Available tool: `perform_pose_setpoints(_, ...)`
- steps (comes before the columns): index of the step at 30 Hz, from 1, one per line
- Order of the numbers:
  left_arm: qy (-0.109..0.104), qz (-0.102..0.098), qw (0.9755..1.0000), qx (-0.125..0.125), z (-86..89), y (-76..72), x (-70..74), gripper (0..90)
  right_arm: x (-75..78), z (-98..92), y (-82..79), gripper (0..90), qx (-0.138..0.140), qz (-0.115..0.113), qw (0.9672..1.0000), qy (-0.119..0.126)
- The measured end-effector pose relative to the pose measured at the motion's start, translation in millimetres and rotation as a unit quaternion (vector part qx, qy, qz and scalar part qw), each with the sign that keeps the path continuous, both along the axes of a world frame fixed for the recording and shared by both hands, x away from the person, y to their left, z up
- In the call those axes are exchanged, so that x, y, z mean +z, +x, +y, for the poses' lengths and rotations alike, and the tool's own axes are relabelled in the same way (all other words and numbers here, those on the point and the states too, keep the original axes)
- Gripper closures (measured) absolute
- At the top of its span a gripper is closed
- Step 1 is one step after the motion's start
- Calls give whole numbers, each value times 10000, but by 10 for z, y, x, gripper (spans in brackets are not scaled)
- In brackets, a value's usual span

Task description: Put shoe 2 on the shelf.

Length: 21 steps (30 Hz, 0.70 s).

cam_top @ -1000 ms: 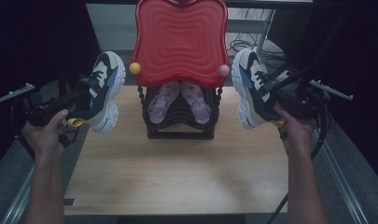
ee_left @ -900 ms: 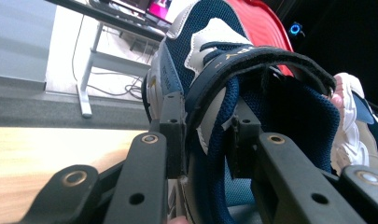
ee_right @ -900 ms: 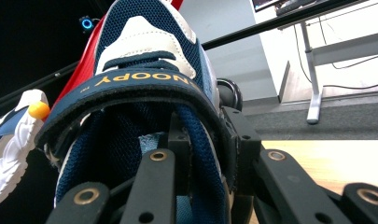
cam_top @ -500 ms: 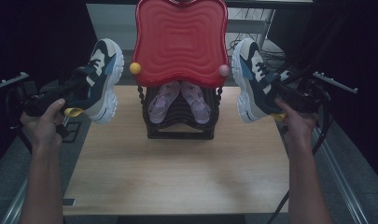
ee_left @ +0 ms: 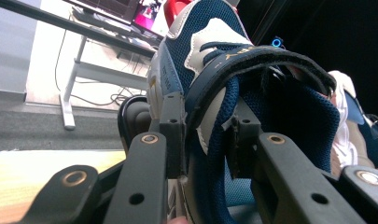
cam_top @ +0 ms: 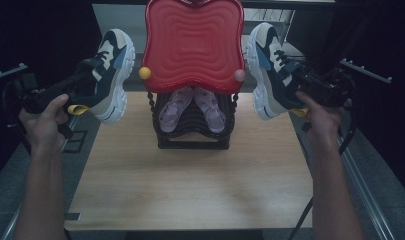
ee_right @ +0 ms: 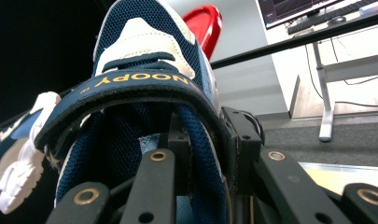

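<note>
A person lifts a pair of navy-and-white children's sneakers clear of a wooden table (cam_top: 190,185), one shoe in each handheld gripper. The left gripper (ee_left: 203,140) has its jaws clamped on the side wall of the left sneaker (cam_top: 107,75), one finger (ee_left: 172,126) outside the collar and the other inside the opening; the right gripper (ee_right: 203,154) pinches the collar wall of the right sneaker (cam_top: 270,70) the same way. Each shoe's long axis runs straight on from the fingers, heel nearest them and toe pointing up and away, soles turned toward the middle. Between the two toes stands a black shoe rack (cam_top: 194,127) with a red moulded top (cam_top: 192,42); a pair of pale purple shoes (cam_top: 192,107) already sits on its lower tier. Both sneakers hang about level with the red top, flanking it, each hand equally close to its own side. Any placing would seem to call for swinging the toes inward, though whether a free tier remains under the red top is hard to make out.
</note>
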<state>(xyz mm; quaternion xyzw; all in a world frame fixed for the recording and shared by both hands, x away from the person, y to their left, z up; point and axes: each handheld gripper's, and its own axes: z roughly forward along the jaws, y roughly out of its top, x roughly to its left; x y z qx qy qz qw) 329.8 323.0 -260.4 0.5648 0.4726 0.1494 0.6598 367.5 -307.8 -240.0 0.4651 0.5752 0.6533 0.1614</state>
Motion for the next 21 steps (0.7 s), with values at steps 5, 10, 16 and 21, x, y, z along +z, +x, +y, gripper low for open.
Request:
perform_pose_setpoints(5, 71, -18, 10000, -15, -84, 57, 97, 724, 135, 33, 32, 754, -24, -9, 10000, -13)
perform_pose_setpoints(10, 76, -39, 9999, -101, -206, 128, 189, 724, 210, 97, 112, 754, 20, 18, 9999, 98)
perform_pose_setpoints(16, 241, -131, 9996, -119, -311, 198, 348, 724, 355, 194, 197, 755, 22, -35, 10000, 76)
perform_pose_setpoints(21, 213, -152, 9995, -185, -386, 287, 420, 723, 435, 322, 309, 754, 93, -59, 9999, 8)
